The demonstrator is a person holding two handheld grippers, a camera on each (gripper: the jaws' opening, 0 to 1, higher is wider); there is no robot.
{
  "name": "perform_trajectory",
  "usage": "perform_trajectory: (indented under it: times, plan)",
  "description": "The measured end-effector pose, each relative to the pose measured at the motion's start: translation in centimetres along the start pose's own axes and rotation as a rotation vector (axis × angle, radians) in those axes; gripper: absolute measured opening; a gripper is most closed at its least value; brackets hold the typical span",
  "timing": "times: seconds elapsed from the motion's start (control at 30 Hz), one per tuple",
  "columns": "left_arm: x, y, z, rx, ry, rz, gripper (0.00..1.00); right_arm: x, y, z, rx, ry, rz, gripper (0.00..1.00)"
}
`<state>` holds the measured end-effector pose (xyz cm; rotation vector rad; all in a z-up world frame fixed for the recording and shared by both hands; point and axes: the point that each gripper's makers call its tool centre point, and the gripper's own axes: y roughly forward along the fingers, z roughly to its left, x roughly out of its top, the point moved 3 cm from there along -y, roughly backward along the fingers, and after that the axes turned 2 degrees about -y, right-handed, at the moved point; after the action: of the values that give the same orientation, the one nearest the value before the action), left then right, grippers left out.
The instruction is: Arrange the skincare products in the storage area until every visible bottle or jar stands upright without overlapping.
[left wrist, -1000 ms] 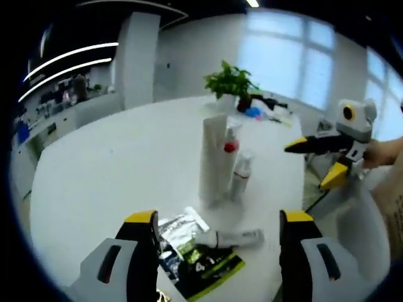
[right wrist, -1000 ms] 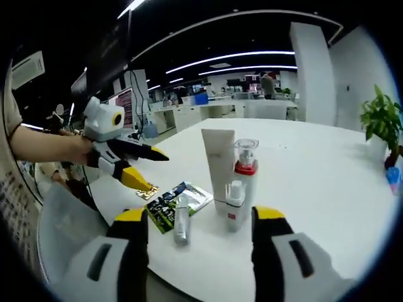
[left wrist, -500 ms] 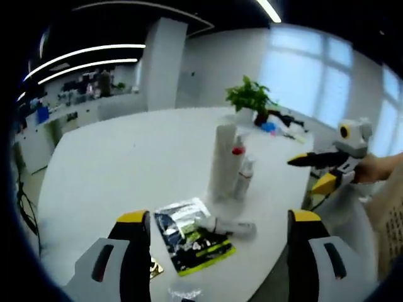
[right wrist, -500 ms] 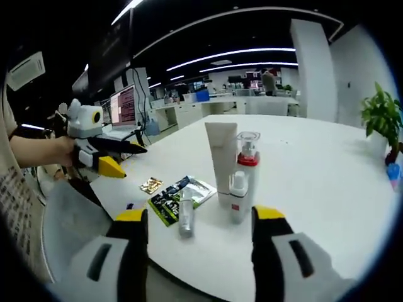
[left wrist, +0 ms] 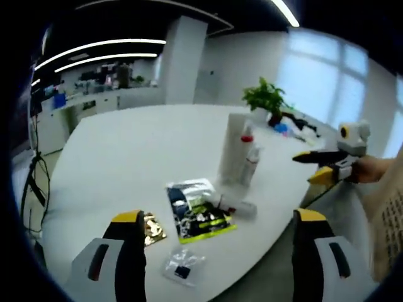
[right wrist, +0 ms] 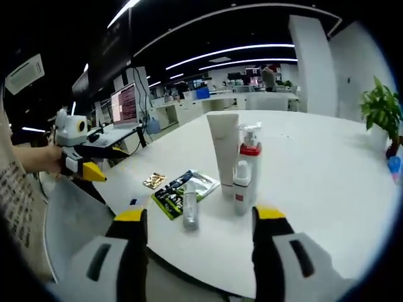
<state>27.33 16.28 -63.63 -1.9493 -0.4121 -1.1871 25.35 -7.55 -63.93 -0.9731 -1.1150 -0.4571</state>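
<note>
Your left hand-held gripper [left wrist: 215, 220] and right hand-held gripper [right wrist: 199, 217] both gape empty. Left view alone shows a clear sachet [left wrist: 182, 265]; the small bottle [right wrist: 189, 205] lies flat, long axis pointing away from your right gripper, beside the upright tube [right wrist: 225, 151].

Open-plan office (desks [right wrist: 189, 110], monitors [right wrist: 124, 104], strip ceiling lights [right wrist: 227, 53])

White squeeze tube [right wrist: 224, 151] — upright on its cap, tallest of the group. Just beside it stands a white pump bottle with a red collar [right wrist: 250, 165], with a smaller white bottle [right wrist: 241, 187] upright in front, touching or nearly so. A slim bottle [right wrist: 190, 206] lies on its side — partly on a flat sachet [right wrist: 181, 192].
</note>
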Motion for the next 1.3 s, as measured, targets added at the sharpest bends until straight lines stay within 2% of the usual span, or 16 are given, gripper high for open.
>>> perform_trajectory:
  times: [0.13,0.37,0.47,0.8,0.97,1.3]
  plan:
    - [-0.6,-0.3,0.1,0.014,-0.009,0.007,0.97,-0.2,0.0,0.1,0.000,-0.002,0.007,0.68]
    - [-1.2,-1.1,0.3,0.034,-0.035,-0.020,0.97,-0.4,0.2,0.1,0.001,-0.006,0.019,0.68]
    - [-0.8,-1.1,0.4,0.036,-0.041,-0.038,0.97,-0.5,0.2,0.0,0.002,-0.005,0.024,0.68]
    - [-0.9,-1.0,0.5,0.035,-0.047,-0.033,0.96,-0.8,0.5,-0.2,0.001,-0.009,0.058,0.66]
    - [-0.9,-0.7,0.6,0.029,-0.049,-0.031,0.95,-1.0,1.5,-0.4,0.011,-0.033,0.115,0.58]
    - [-0.8,0.0,0.7,0.013,-0.056,-0.039,0.93,-0.7,4.8,1.0,0.080,-0.118,0.171,0.54]
